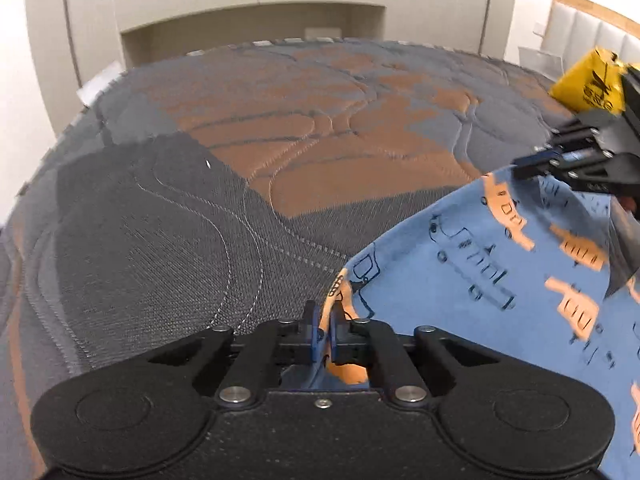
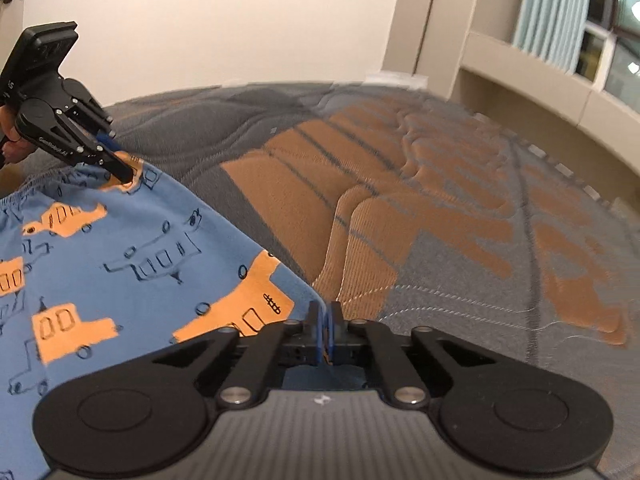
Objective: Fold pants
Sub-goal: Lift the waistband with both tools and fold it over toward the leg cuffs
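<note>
Both grippers' jaws clamped on pants edge.

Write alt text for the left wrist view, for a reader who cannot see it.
The left gripper is shut on the edge of blue pants with orange truck prints, on a grey and orange mattress. The right gripper pinches the far edge.

My right tongs pinch the corner of the blue cotton pants printed with orange trucks. My left tongs grip their far edge. Both lie over the grey-and-orange quilted mattress.
</note>
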The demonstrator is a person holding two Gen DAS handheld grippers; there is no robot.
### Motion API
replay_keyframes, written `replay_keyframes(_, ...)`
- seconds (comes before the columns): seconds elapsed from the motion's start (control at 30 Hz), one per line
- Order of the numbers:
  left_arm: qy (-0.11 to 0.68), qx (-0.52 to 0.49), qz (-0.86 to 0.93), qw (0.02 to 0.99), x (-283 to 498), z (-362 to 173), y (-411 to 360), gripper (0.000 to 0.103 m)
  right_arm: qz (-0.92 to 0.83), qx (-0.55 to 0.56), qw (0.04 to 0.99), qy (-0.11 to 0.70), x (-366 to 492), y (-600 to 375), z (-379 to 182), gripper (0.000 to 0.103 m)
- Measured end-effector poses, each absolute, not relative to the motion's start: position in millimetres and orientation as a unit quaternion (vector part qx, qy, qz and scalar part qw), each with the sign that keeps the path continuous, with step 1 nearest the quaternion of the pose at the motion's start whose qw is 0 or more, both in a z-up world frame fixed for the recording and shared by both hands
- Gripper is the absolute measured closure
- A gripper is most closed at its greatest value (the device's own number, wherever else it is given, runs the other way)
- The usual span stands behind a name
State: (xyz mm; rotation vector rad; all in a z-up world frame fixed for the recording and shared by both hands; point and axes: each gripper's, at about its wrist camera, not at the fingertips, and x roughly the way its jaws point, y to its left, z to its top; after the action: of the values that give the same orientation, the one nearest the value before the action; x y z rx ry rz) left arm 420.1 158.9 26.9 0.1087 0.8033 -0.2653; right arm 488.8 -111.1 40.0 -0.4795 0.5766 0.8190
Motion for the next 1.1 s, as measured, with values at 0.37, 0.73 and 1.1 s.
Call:
replay_keyframes(0.37,0.235,0.135,-0.136,0.953,283.1,85.0,124.1,0.102,0.321,-0.220,0.910,0.140,333.9,-146.7,90.8,0.102)
replay_keyframes(0.73,0.189,0.243,-0.178,0.935,140.5,44.7,85.4,0.102,0.315,-0.215,0.915,0.127,170.3,-170.4,70.9,0.102)
replay_keyframes(1.1,0.231,0.275,-0.179,0.916,118.4,6.8,71.6,0.103,0.307,-0.245,0.903,0.177,133.5,-163.1,30.7,0.103)
